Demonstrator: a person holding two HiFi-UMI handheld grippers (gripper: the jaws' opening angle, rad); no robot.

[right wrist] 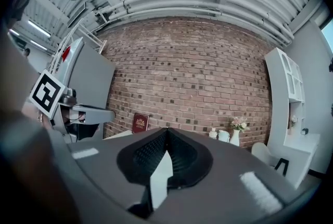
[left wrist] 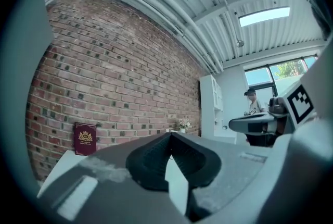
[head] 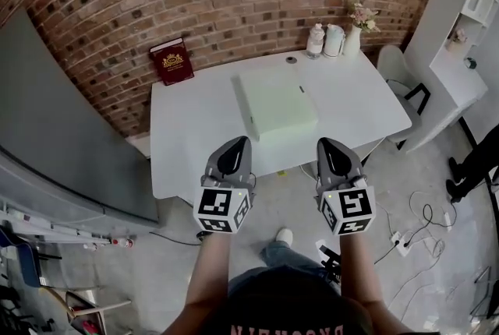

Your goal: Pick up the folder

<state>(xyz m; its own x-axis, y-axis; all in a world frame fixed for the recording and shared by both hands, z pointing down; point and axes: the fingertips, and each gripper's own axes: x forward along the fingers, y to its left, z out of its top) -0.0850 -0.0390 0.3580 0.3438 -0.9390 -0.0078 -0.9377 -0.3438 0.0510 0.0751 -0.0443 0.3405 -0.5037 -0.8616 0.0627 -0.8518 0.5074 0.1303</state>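
Currently I have both jaws shut and empty on the left gripper (head: 240,142) and right gripper (head: 323,143). The pale green flat rectangular folder (head: 277,102) lies on the white table (head: 187,131), ahead of both. I judge it light, thin and smooth; take the near edge.

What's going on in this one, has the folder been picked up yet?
Not yet. A person stands in front of a white table with a gripper in each hand. The left gripper and the right gripper are both shut, with nothing between their jaws, and they point toward the table. The pale green folder lies flat mid-table, untouched. A red book leans on the brick wall behind, and a vase of flowers stands at the back right.
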